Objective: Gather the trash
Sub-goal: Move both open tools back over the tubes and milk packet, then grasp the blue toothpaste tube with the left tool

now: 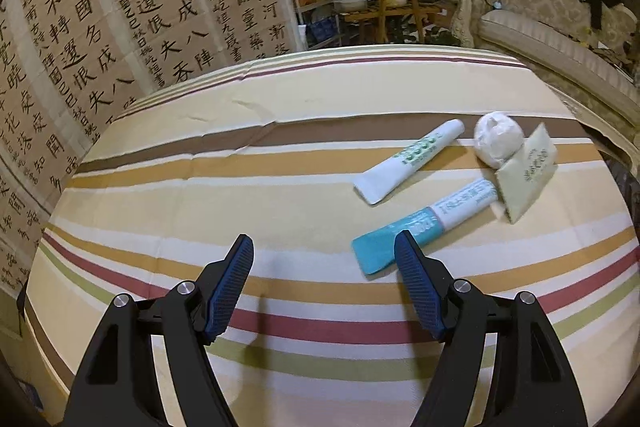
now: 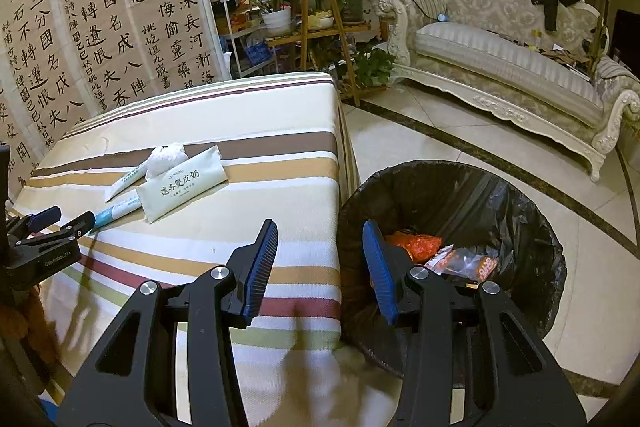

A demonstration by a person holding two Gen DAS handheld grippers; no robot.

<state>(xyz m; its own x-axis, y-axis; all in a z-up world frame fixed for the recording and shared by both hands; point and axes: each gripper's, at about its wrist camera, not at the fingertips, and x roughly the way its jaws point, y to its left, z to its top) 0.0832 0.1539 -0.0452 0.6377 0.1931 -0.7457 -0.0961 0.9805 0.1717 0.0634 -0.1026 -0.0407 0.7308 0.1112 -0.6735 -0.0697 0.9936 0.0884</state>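
Trash tubes (image 1: 428, 223) lie just past the left tool (image 1: 324, 247), tilted downward, spread, empty.

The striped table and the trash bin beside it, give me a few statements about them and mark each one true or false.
1. The trash bin is lined with a black bag. True.
2. The bin is empty. False: orange and clear wrappers lie inside.
3. The left gripper holds the teal tube. False: its jaws are open with only cloth between them.
4. A crumpled white tissue lies on the table. True.
5. The right gripper is empty. True.
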